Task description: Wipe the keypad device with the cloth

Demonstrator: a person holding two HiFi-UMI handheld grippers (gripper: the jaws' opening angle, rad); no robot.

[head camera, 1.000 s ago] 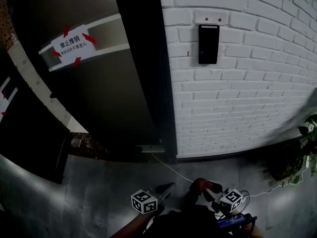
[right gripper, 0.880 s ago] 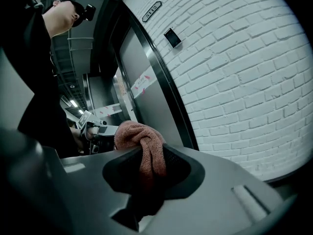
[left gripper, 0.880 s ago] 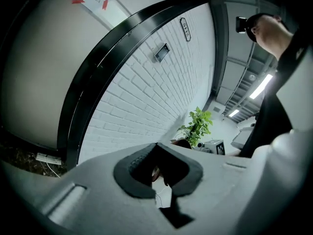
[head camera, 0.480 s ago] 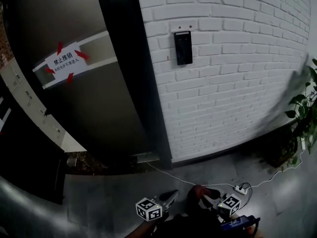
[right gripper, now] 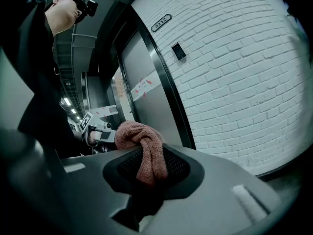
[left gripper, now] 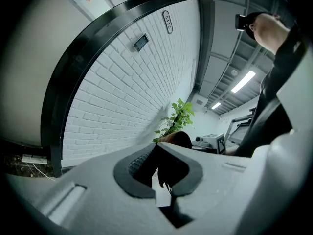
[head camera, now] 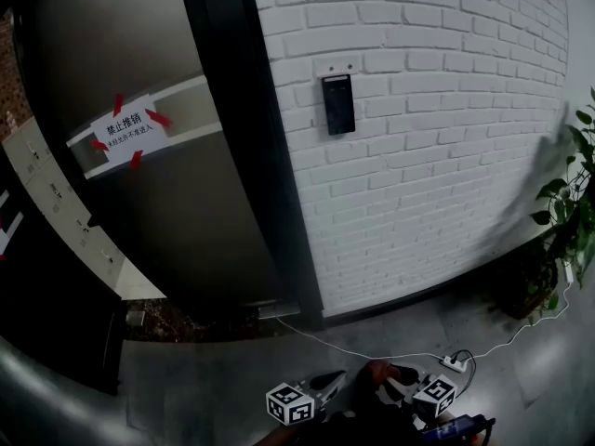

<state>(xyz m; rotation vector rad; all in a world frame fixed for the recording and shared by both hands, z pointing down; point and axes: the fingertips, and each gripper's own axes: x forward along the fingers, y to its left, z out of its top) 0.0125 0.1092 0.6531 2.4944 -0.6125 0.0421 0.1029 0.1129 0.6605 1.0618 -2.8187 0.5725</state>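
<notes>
The keypad device [head camera: 337, 104] is a black upright panel on the white brick wall [head camera: 437, 137], far above both grippers. It also shows small in the left gripper view [left gripper: 141, 42] and the right gripper view [right gripper: 178, 51]. My right gripper [head camera: 395, 381] hangs low at the bottom edge, shut on a reddish-brown cloth [right gripper: 144, 148] bunched between its jaws; the cloth [head camera: 376, 372] shows as a red lump in the head view. My left gripper [head camera: 323, 381] is beside it on the left, jaws together and empty [left gripper: 159, 169].
A dark door with a taped paper sign [head camera: 130, 130] stands left of the black door frame [head camera: 242, 147]. A potted plant [head camera: 569, 221] stands at the right. A power strip [head camera: 453, 361] and white cable lie on the grey floor. A number plate [right gripper: 161, 22] is above the keypad.
The head view has swung right and up, so the keypad sits further left in it. Both grippers stay low at the bottom edge, the right still holding the cloth.
</notes>
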